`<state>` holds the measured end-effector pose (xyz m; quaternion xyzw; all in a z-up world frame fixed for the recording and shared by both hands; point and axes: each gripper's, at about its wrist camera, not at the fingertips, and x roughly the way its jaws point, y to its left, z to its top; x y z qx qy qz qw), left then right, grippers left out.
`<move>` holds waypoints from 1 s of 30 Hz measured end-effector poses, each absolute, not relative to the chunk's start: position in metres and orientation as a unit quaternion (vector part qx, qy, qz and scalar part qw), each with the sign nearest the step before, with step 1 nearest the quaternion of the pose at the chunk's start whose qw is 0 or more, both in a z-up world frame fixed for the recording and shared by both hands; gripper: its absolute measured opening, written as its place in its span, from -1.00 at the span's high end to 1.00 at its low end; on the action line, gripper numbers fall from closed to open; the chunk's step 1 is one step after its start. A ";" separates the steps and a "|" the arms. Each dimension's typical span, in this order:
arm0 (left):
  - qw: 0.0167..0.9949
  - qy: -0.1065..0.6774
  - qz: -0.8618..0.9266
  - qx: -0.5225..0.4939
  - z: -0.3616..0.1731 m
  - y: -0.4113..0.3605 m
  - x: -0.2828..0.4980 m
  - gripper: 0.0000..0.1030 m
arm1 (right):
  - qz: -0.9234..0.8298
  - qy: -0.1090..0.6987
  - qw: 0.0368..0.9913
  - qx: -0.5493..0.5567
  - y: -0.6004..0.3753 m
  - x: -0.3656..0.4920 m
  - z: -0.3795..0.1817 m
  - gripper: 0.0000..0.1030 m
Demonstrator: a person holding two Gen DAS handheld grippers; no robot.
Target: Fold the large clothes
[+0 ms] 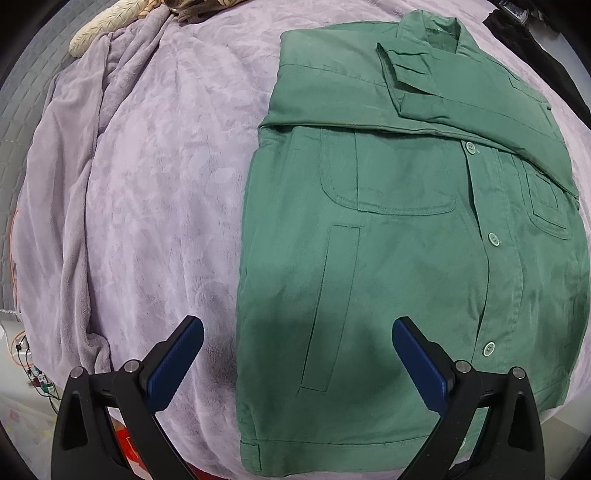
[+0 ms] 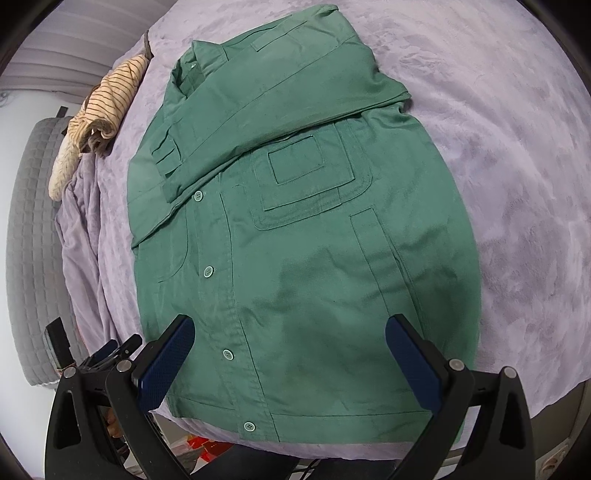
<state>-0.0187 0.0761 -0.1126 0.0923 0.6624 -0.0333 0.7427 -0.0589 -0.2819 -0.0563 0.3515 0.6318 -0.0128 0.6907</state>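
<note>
One large bed (image 1: 155,177), covered by a lilac plush blanket (image 2: 498,155), carries everything here. On it the green jacket (image 1: 406,258) lies front up and buttoned, its hem toward the near edge of the bed and its collar (image 1: 432,33) far from the cameras. Both sleeves appear already laid across the chest, one band of cloth (image 2: 280,99) crossing over the other, so the body now forms a rough rectangle; my reading is that the step in hand is the bottom-to-top fold.

Both tools hang above the hem end, touching nothing. The left tool (image 1: 297,363) is spread wide over the jacket's left edge, one finger above bare blanket and the other above the cloth. The right tool (image 2: 290,360) is equally wide, and sits over the placket side and the lower front.

To do the fold well, each tool should probably take one hem corner (image 1: 251,454), pinching all layers together, front and back, so the back panel does not lag behind. Lifting both corners evenly and carrying them toward the collar would keep the crease straight; it likely wants to fall near the chest pocket (image 2: 314,181). The buttons (image 2: 208,272) make a handy centreline for checking that the halves stay square. The plush blanket may drag on the cloth, so lift clear rather than slide. A striped garment (image 2: 110,96) lies bunched at the far corner, well apart.
</note>
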 end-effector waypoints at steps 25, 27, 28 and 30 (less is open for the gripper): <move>0.668 0.735 -0.096 0.070 -0.173 0.112 -0.049 -0.98 | -0.048 0.669 0.649 0.359 -0.318 -0.106 -0.107 -1.00; 0.657 0.742 -0.107 0.072 -0.178 0.118 -0.055 -0.98 | -0.046 0.671 0.648 0.358 -0.323 -0.111 -0.110 -1.00; 0.652 0.746 -0.114 0.077 -0.181 0.121 -0.059 -0.98 | -0.043 0.674 0.647 0.355 -0.326 -0.115 -0.111 -1.00; 0.643 0.751 -0.125 0.083 -0.187 0.125 -0.065 -0.98 | -0.040 0.681 0.645 0.343 -0.331 -0.121 -0.113 -1.00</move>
